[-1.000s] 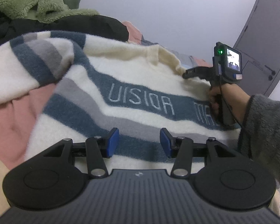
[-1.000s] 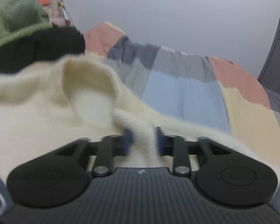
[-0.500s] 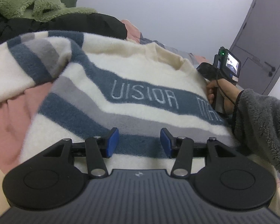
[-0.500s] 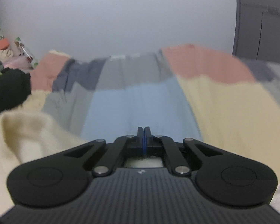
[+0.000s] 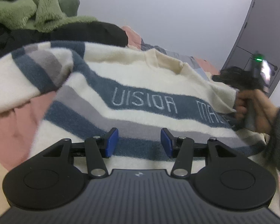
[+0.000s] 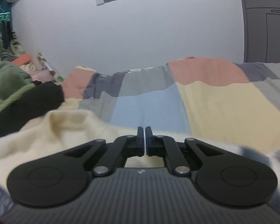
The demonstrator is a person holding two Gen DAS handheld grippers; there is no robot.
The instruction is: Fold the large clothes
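Fluffy green fleece (image 5: 26,5) piled far left. Cream fuzzy sweater with blue-grey stripes (image 5: 140,85) lies spread on the patchwork bedspread (image 6: 224,100). Left gripper (image 5: 139,143) spread wide over the hem stripes. Right gripper (image 6: 145,140) pressed together at the sweater's right shoulder, nothing visibly pinched.

The left gripper (image 5: 139,142) is level, its blue pads (image 5: 111,144) spread wide with nothing between them. The right gripper (image 6: 144,140) has its pads pressed together, empty. Ahead and to the right of the left gripper, the right hand (image 5: 255,110) grasps its handle.
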